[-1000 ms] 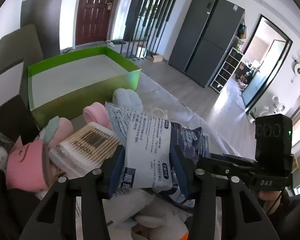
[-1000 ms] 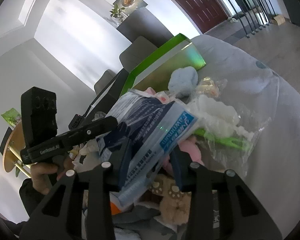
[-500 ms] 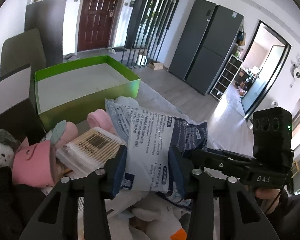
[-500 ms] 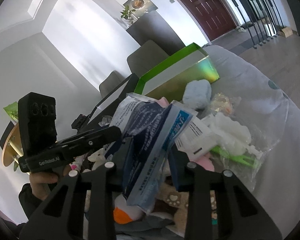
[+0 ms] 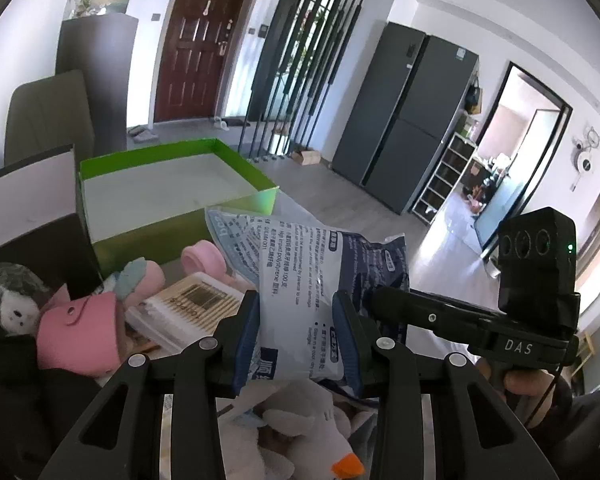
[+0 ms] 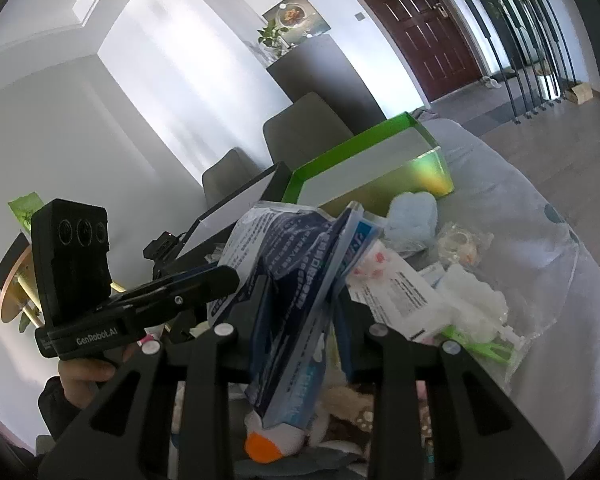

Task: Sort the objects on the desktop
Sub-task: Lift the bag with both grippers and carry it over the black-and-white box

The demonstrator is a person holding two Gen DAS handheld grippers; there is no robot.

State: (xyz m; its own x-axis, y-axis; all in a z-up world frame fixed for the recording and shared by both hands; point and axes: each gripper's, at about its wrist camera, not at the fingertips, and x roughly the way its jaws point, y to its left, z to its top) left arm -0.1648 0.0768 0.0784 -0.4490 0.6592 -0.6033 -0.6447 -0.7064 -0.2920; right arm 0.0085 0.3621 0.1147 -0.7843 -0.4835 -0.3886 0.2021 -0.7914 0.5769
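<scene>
Both grippers hold one blue and white plastic packet [image 5: 296,280] above a pile of things on the table. My left gripper [image 5: 296,332] is shut on its white end. My right gripper [image 6: 300,308] is shut on its dark blue end [image 6: 300,280], which stands almost upright and folded. An open green box [image 5: 168,196] with a white inside stands just beyond the packet; it also shows in the right wrist view [image 6: 372,172]. The other gripper's black body shows in each view.
Under the packet lie a pink plush pig [image 5: 80,332], a cotton swab box [image 5: 188,308], a pink roll [image 5: 202,258] and a white plush duck [image 5: 300,432]. A light blue plush [image 6: 412,216] and clear bags [image 6: 472,304] lie right. A black box [image 5: 28,248] stands left.
Both grippers have lifted the packet higher above the pile. The packet has folded more upright in the right gripper. The green box now sits lower and farther in both views.
</scene>
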